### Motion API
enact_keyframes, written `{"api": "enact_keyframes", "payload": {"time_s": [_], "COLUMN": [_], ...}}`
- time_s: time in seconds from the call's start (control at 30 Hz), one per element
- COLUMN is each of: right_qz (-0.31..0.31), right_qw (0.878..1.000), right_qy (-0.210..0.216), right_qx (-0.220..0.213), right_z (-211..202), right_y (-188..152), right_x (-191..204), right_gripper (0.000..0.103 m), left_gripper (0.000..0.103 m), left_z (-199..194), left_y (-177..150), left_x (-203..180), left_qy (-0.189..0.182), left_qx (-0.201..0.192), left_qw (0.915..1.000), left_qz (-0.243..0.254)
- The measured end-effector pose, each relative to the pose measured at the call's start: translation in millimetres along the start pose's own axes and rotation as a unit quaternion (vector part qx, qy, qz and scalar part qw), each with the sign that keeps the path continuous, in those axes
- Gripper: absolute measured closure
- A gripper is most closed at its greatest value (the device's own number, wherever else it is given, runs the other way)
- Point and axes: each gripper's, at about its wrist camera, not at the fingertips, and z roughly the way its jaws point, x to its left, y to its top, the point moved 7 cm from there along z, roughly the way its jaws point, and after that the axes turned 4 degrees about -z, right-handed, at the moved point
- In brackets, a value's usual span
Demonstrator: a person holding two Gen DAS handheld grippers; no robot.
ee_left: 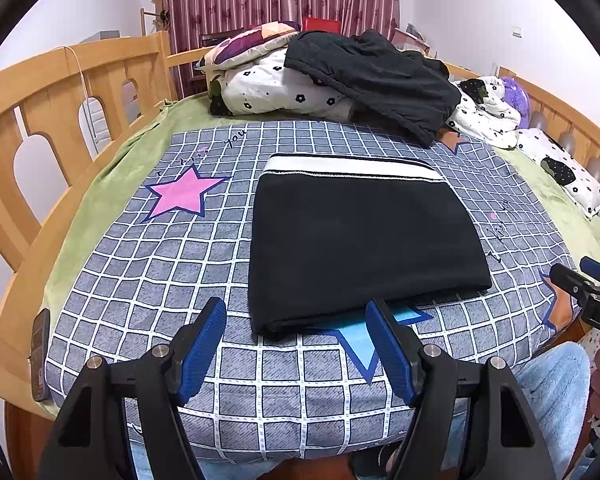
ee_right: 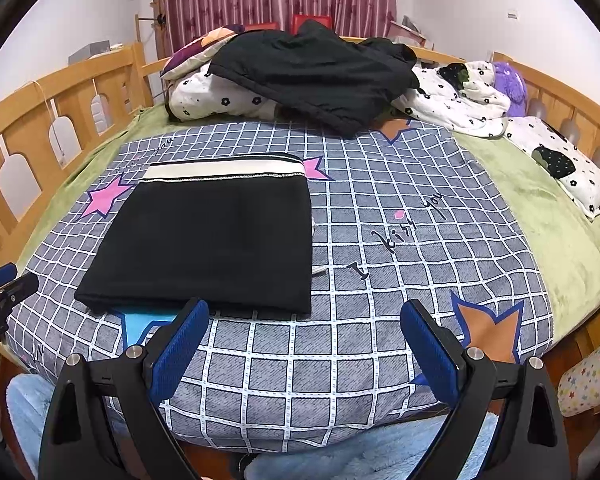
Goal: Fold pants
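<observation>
Black pants (ee_left: 360, 240) with a white waistband lie folded into a flat rectangle on the checked bedspread (ee_left: 160, 280); they appear left of centre in the right wrist view (ee_right: 212, 240). My left gripper (ee_left: 296, 308) hovers open just short of the pants' near edge, nothing between its blue pads. Open and empty as well, my right gripper (ee_right: 304, 308) hangs over bare bedspread (ee_right: 380, 260) to the right of the pants' near corner. Each gripper's tip shows at the edge of the other's view.
A heap of black clothes (ee_left: 376, 80) rests on flowered bedding (ee_left: 276, 88) at the bed's far end. Wooden rails (ee_left: 60, 92) run along both sides. A phone (ee_left: 40, 356) lies at the bed's left edge. A purple plush toy (ee_right: 512, 84) sits far right.
</observation>
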Motion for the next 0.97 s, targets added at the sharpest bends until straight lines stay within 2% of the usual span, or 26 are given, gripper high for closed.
{"api": "enact_keyframes", "payload": {"time_s": [0.8,0.9,0.97], "right_qz": [0.002,-0.001,-0.003], "right_qw": [1.000,1.000,1.000], "right_qy": [0.001,0.002,0.002], "right_qx": [-0.004,-0.004,-0.004], "right_z": [-0.2,1.6,3.6], "right_y": [1.8,2.6,2.8], "right_x": [1.8,3.9,5.4], "right_gripper": [0.008,0.008,0.008], "left_gripper": [0.032,0.032,0.029], "left_z": [1.1,1.4,3.1], "left_y": [3.1,3.7,5.4], "left_x": [-2.8,-2.5,-2.8], "left_qy": [-0.007,0.001,0.000], "left_qx": [-0.004,-0.008,-0.012], "left_qw": [1.0000,1.0000,0.9999], "left_qz": [-0.002,-0.001,0.005]}}
